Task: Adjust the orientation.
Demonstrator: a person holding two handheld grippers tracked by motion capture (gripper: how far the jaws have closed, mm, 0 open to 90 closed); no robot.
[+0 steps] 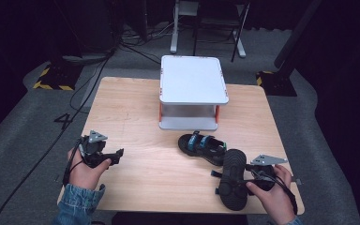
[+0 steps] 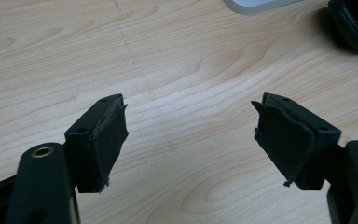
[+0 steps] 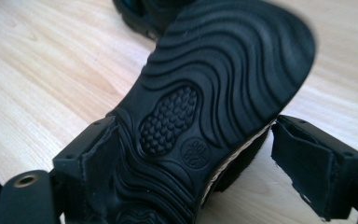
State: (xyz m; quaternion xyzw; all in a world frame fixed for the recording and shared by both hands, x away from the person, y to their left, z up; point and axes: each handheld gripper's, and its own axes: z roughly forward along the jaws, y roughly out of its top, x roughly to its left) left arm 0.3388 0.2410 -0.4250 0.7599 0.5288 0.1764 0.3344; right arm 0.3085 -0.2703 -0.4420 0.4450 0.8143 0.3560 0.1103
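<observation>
Presently we find the right gripper (image 3: 200,154) with jaws spread around an overturned black sandal (image 1: 233,180) near the table's (image 1: 136,112) right front corner, one pad clear; its round sole stamp is illegible. The left gripper (image 2: 189,135) stands released over bare wood near the left edge.

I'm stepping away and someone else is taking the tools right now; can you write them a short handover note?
Left tool: open, nothing between its jaws, over bare table at the left.
Right tool: jaws wide, around the heel end of the overturned sandal; one pad lies against the sole, the other stands clear, so no firm grip yet.
Other sandal: upright on the table, in front of the white two-level rack, touching or nearly touching the overturned one.
Done: no sandal is on the rack.
Left: probably to close on the overturned sandal, turn it upright, and place both sandals.
</observation>
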